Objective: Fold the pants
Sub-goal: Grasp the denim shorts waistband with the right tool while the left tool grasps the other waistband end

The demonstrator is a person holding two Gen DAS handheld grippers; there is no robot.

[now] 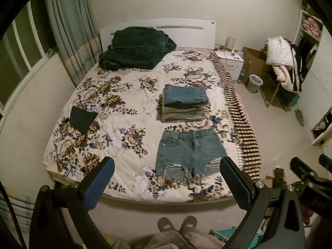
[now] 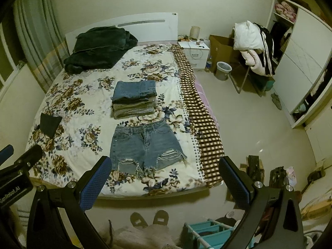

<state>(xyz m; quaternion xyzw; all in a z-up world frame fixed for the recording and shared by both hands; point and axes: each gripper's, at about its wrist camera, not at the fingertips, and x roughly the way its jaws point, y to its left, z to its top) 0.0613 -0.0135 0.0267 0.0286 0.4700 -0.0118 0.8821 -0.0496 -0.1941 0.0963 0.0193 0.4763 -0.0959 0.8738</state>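
A pair of ripped blue denim shorts (image 1: 186, 151) lies flat and unfolded on the floral bedspread (image 1: 124, 95) near the bed's foot, waistband toward the headboard; they also show in the right wrist view (image 2: 143, 145). Just behind them sits a stack of folded pants (image 1: 184, 103), also in the right wrist view (image 2: 134, 99). My left gripper (image 1: 166, 186) is open and empty, held above the foot of the bed. My right gripper (image 2: 166, 184) is open and empty beside it, also short of the shorts.
A small dark folded cloth (image 1: 82, 119) lies on the bed's left side. A dark green blanket (image 1: 134, 47) is piled by the headboard. A nightstand (image 2: 195, 51), bin (image 2: 223, 67), clothes chair (image 2: 255, 49) and wardrobe (image 2: 300, 62) stand right. A teal rack (image 2: 209, 232) is near my feet.
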